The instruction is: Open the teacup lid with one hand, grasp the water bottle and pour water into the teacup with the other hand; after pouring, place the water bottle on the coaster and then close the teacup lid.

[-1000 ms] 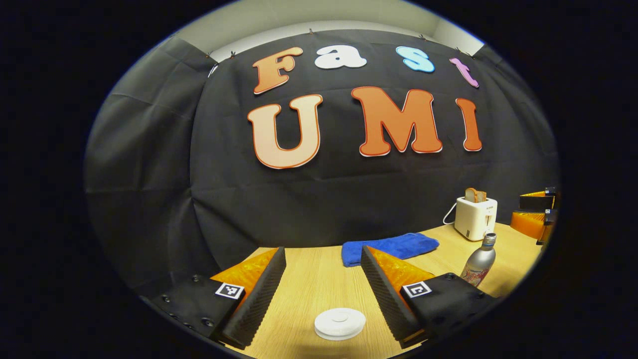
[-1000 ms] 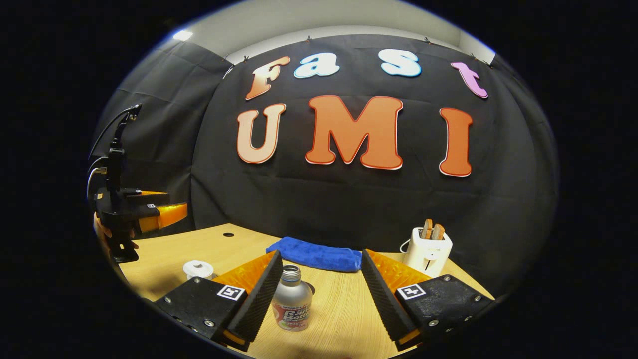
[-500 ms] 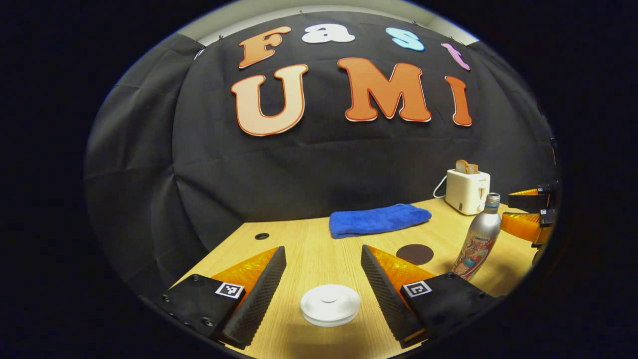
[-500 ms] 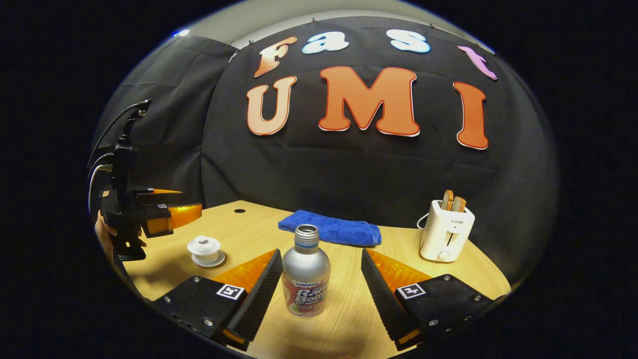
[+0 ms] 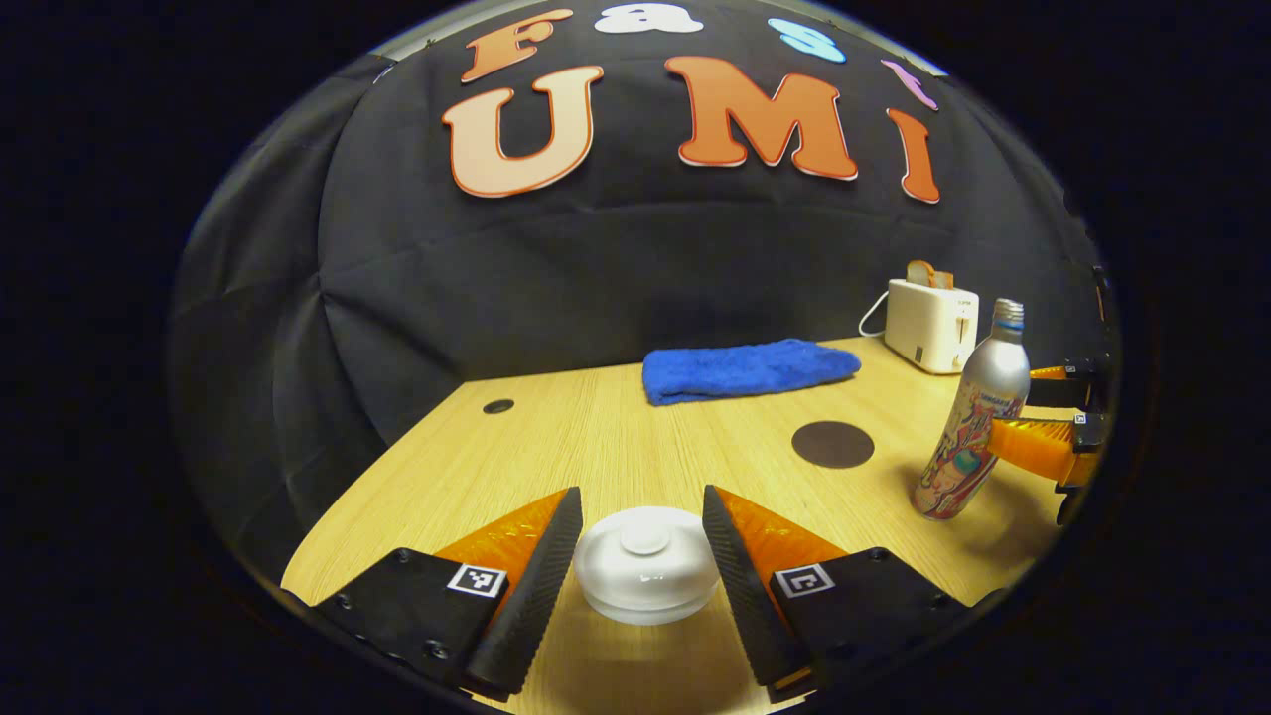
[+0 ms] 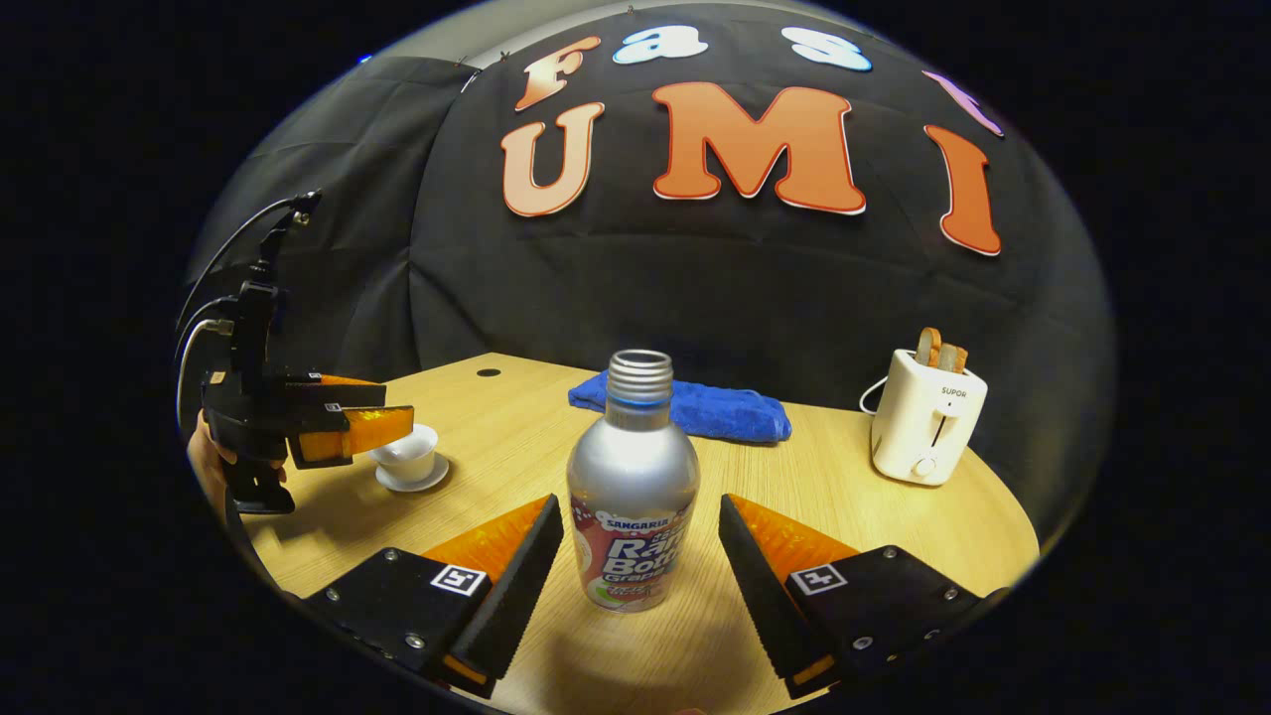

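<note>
The white lidded teacup (image 5: 645, 568) sits on the table right between the fingers of my left gripper (image 5: 640, 501), which is open; the pads flank the lid closely on both sides. In the right gripper view the teacup (image 6: 409, 459) rests on its saucer with the left gripper (image 6: 397, 407) around its top. The silver water bottle (image 6: 633, 497) stands upright and uncapped between the fingers of my open right gripper (image 6: 640, 508), with gaps on both sides. In the left gripper view the bottle (image 5: 968, 437) stands at the right with the right gripper (image 5: 1023, 405) beside it. A dark round coaster (image 5: 832, 444) lies left of the bottle.
A folded blue towel (image 5: 745, 369) lies at the back of the wooden table (image 5: 596, 437). A white toaster (image 6: 928, 417) with bread in it stands at the back right. A small cable hole (image 5: 497, 406) is in the far left of the tabletop.
Both grippers have come down and forward: the left now has the teacup between its fingers, which narrowed slightly, and the right has moved up around the bottle.
</note>
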Demonstrator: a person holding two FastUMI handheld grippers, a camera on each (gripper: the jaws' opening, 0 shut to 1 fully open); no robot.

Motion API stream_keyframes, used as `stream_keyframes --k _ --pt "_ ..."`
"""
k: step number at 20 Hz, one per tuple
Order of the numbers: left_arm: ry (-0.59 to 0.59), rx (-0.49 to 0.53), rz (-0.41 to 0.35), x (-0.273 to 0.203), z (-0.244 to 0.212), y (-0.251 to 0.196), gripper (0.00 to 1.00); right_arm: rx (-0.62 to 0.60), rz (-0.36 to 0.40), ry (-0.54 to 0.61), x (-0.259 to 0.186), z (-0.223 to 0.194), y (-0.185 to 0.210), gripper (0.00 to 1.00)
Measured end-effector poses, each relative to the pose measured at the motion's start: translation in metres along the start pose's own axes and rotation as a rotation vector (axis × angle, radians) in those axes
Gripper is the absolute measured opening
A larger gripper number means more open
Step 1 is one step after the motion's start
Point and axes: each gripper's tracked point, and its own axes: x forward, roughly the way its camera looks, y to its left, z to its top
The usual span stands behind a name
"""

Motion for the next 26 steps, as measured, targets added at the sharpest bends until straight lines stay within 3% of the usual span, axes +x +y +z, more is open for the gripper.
stream_keyframes --k 2,3,6,9,16,21,26 --pt "0.023 0.001 0.011 0.008 -0.008 0.003 0.82 0.0 0.005 0.016 0.005 -0.005 0.001 0.95" --pt "0.027 0.0 0.009 0.008 -0.01 0.002 0.7 -0.002 0.009 0.023 0.006 -0.008 0.002 0.95" --pt "0.026 0.005 0.012 0.011 -0.01 0.002 0.64 -0.006 0.016 0.042 0.01 -0.014 0.004 0.95" --pt "0.018 0.007 0.013 0.011 -0.006 0.001 0.39 -0.012 0.014 0.06 0.012 -0.02 0.005 0.95" --pt "0.007 0.004 0.002 0.013 -0.005 -0.001 0.32 -0.015 0.009 0.084 0.017 -0.028 0.004 0.95" --pt "-0.058 -0.015 0.007 0.009 0.01 0.001 0.32 0.03 0.024 0.114 0.025 -0.033 0.007 0.82" --pt "-0.103 -0.021 0.028 0.0 0.025 0.008 0.31 0.014 0.018 0.125 0.026 -0.029 0.005 0.78"
